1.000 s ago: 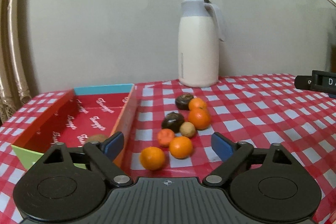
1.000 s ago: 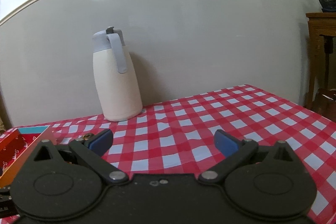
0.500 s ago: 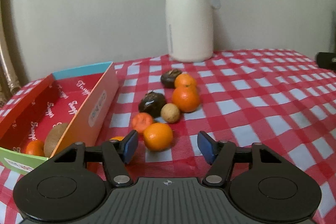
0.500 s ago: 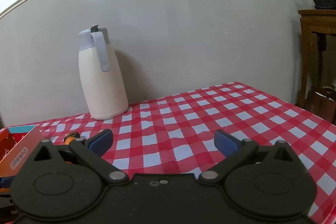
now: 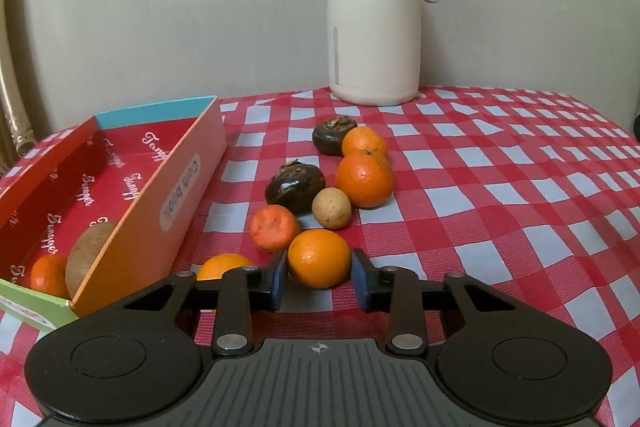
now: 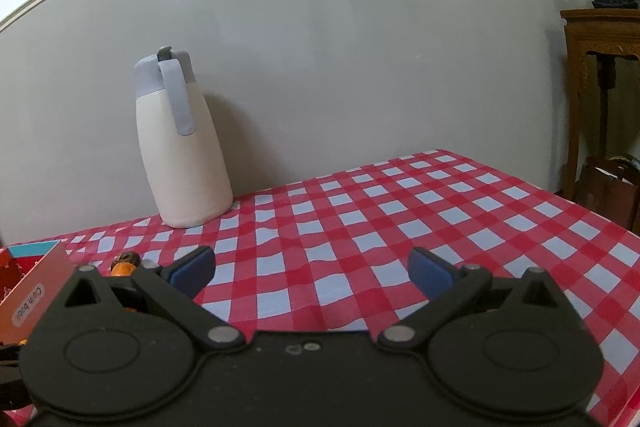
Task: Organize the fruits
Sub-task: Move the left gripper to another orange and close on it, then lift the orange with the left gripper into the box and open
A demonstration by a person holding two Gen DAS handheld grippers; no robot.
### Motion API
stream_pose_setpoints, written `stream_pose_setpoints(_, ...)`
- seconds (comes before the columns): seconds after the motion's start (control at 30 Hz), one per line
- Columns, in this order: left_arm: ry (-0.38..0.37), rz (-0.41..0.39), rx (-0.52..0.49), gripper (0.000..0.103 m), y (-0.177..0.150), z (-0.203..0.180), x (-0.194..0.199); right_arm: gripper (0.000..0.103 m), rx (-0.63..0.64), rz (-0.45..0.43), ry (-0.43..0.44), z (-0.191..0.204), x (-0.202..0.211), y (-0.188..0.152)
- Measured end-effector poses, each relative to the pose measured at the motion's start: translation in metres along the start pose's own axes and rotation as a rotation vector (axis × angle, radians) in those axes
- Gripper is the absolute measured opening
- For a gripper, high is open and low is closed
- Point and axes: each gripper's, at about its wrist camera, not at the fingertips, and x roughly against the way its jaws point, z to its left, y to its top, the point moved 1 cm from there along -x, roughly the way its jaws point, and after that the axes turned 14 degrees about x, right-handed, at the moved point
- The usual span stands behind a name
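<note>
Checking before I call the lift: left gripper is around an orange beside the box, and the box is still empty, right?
Not empty. The left wrist view shows the box already holding an orange and a brown fruit. The rest stands: the left gripper brackets an orange beside the box.

Our left gripper (image 5: 320,281) sits low, level, pointing 12 o'clock, pads narrowed around an orange (image 5: 319,258). Our right gripper (image 6: 312,273) is level, jaws spread wide, holding nothing.
</note>
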Motion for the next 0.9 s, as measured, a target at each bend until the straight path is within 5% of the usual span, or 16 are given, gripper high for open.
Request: stream_pose_setpoints(0.9,0.004,-0.163,0.064,0.034,0.025,0.062,0.065,0.103,0.064,0.036,0.108,0.072,-0.008,0.003)
